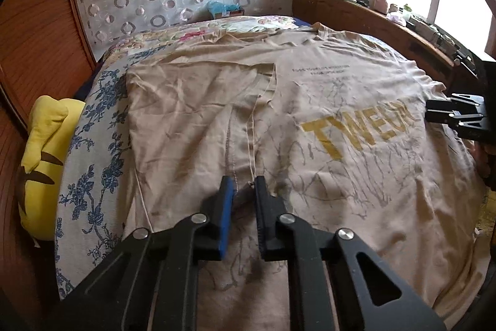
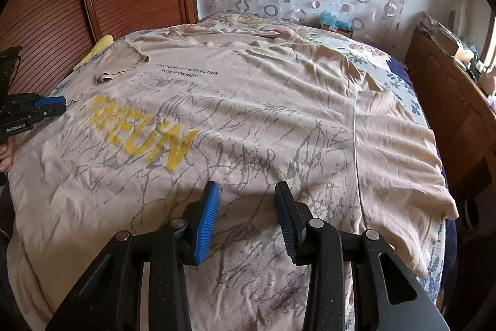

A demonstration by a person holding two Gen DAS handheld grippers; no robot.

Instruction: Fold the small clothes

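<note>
Folding has started: the left gripper [image 1: 244, 186] pinches the folded-over left panel of the beige printed cotton T-shirt [image 1: 310, 114] on the bed; the half-open, empty right gripper [image 2: 246, 191] must next grasp the right sleeve.

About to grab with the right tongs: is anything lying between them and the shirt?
Nothing visible. The right tongs hang open directly over the beige T-shirt, with only bare printed fabric beneath. The left tongs are far off at the shirt's opposite edge.
</note>
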